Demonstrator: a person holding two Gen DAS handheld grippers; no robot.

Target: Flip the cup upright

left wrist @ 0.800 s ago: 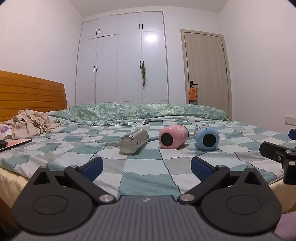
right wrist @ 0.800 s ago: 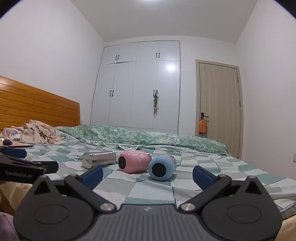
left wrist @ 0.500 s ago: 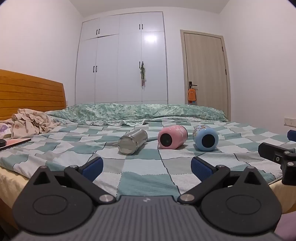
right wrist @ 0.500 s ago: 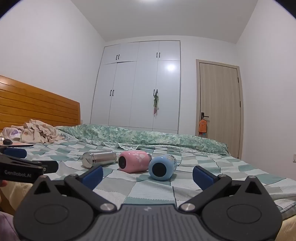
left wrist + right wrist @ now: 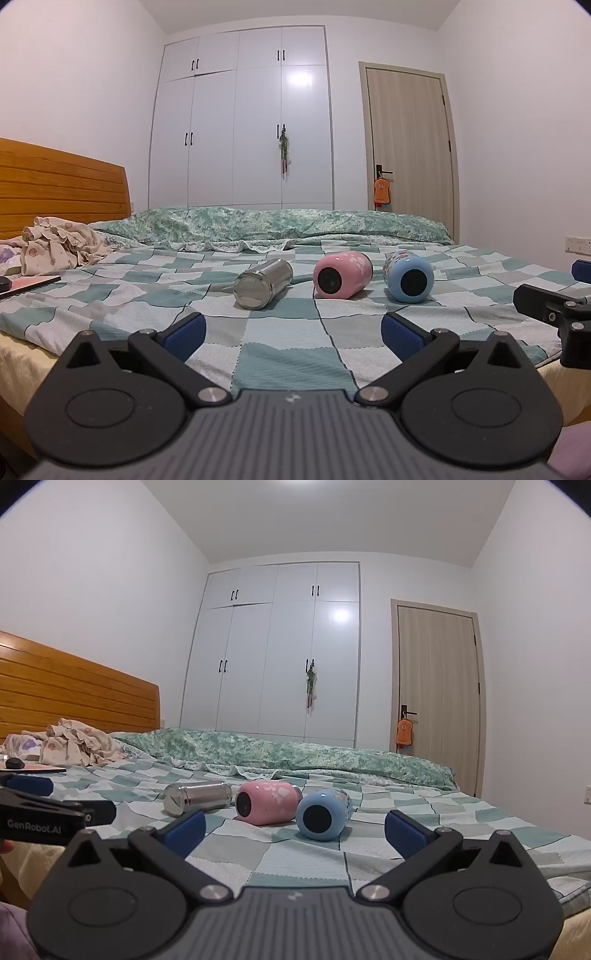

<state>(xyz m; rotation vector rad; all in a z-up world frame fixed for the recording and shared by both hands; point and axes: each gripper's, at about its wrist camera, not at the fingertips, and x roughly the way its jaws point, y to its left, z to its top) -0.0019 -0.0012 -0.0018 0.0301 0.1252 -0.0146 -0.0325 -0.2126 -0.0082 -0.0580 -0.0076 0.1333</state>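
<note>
Grippers [image 5: 293, 334] [image 5: 294, 829] level, spread wide, short of cups [image 5: 341, 275]

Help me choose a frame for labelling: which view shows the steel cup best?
The left wrist view: the steel cup lies nearly centred, its round end and side unobstructed. In the right wrist view the same cup sits left of centre, lying more side-on, with the right gripper's left fingertip pad just below its near end.
</note>
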